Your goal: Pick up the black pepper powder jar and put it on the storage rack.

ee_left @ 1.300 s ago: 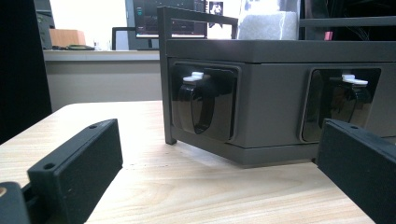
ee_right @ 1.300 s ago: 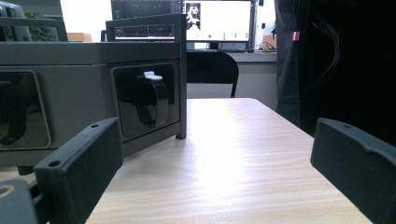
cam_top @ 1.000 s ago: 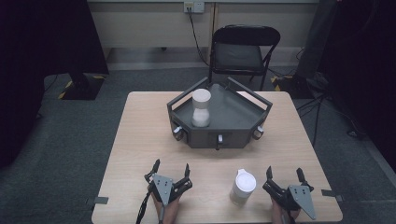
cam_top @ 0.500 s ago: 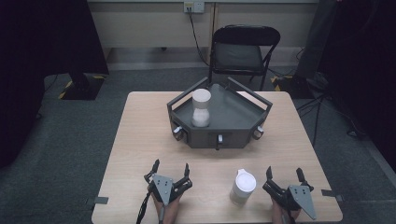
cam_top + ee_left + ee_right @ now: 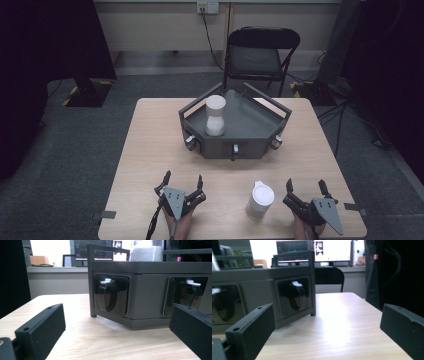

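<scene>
High view: two claws, left [image 5: 181, 181] and right [image 5: 305, 187], both agape; two white cups [image 5: 260, 200].

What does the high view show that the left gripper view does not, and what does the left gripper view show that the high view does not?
High view alone: the white cup on the table between the open left gripper and open right gripper, and the folding chair. Left gripper view alone: a monitor behind the tray, and a close look at its glossy black latches. Both: the dark grey tray and the white container in it.
</scene>
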